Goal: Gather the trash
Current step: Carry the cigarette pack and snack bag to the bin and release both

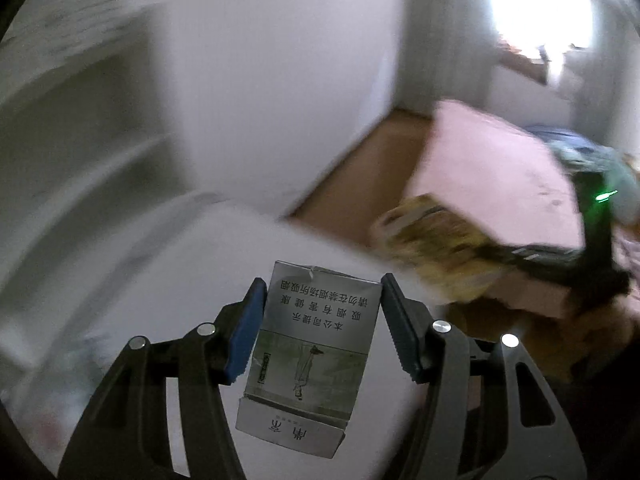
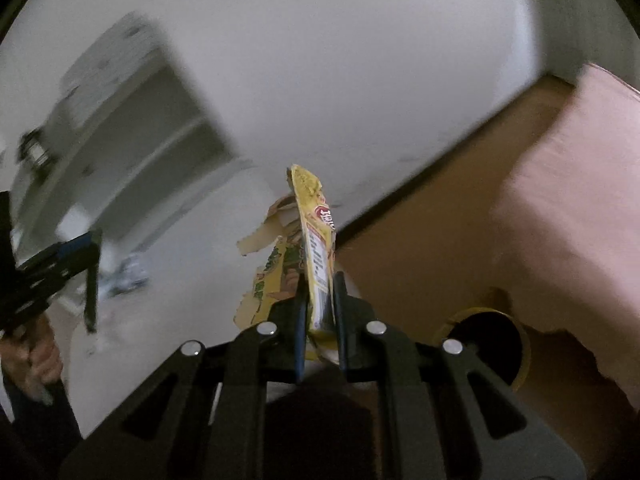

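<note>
- Two pieces of trash are in hand, one per gripper.
- The left gripper holds a grey cigarette pack upright between its blue pads; the left pad presses its edge, while the right pad sits at or just off the other edge. The fingers stand moderately wide, at the pack's width.
- The pack's print reads upside down: a Chinese health warning, "本公司提示 吸烟有害健康 请勿在禁烟场所吸烟", above a sketch of a standing figure, and "南京" on the open flap nearest the camera.
- The right gripper is pinched narrow on a flattened yellow snack wrapper, which stands edge-on and sticks out past the fingertips. A red logo and a small white label show on it; the lettering is too small to read.
- Torn brown cardboard bits show just behind the wrapper.
- Both hang over a white surface beside a pink-covered bed.
</note>
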`<state>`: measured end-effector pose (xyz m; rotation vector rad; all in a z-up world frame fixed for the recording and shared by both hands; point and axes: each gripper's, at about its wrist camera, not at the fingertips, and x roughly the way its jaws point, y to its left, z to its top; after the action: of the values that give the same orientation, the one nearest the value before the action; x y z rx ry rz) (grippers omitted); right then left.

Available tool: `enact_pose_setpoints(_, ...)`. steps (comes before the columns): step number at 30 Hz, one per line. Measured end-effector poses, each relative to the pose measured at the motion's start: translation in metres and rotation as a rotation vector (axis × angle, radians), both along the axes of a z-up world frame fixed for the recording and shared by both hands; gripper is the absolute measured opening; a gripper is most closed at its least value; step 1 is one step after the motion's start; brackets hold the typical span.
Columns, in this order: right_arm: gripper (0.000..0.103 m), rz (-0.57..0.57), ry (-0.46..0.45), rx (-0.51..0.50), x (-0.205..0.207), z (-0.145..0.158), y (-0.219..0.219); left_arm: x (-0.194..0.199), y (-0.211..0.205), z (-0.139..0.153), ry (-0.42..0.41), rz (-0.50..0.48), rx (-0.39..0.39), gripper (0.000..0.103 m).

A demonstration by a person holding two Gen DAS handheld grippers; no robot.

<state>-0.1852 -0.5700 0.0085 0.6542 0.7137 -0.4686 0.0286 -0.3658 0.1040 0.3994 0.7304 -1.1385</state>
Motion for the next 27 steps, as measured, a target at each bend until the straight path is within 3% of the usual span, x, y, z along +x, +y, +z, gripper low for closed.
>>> enact_pose_setpoints(3,0.012,-0.102,0.070,0.014,-0.038,-0.029,-0.032,-0.046,-0.072,-0.027,0.052,-0.124,0.003,0.057)
enact_pose_setpoints(9,0.012,-0.240,0.198,0.112,-0.094,-0.103,-0.085,-0.098,-0.159,-0.084,0.087,-0.264,0.032,0.057)
enact_pose_setpoints(14,0.012,-0.270,0.292,0.180,-0.111,-0.158,-0.112,-0.107,-0.207,-0.147,0.204,-0.293,0.121,0.057)
enact_pose_setpoints(17,0.012,-0.259,0.330,0.225,-0.110,-0.187,-0.120,-0.110,-0.231,-0.171,0.185,-0.298,0.165,0.057)
enact_pose_setpoints(23,0.012,-0.230,0.341,0.291,-0.105,-0.220,-0.140,-0.107,-0.270,-0.191,0.177,-0.290,0.216,0.057)
enact_pose_setpoints(25,0.017,-0.223,0.332,0.305,-0.104,-0.224,-0.143,-0.107,-0.273,-0.196,0.179,-0.281,0.230,0.057)
enact_pose_setpoints(26,0.026,-0.223,0.328,0.309,-0.103,-0.226,-0.147,-0.107,-0.278,-0.200,0.184,-0.279,0.235,0.057)
enact_pose_setpoints(27,0.048,-0.227,0.322,0.309,-0.104,-0.227,-0.150,-0.107,-0.281,-0.202,0.184,-0.278,0.243,0.057)
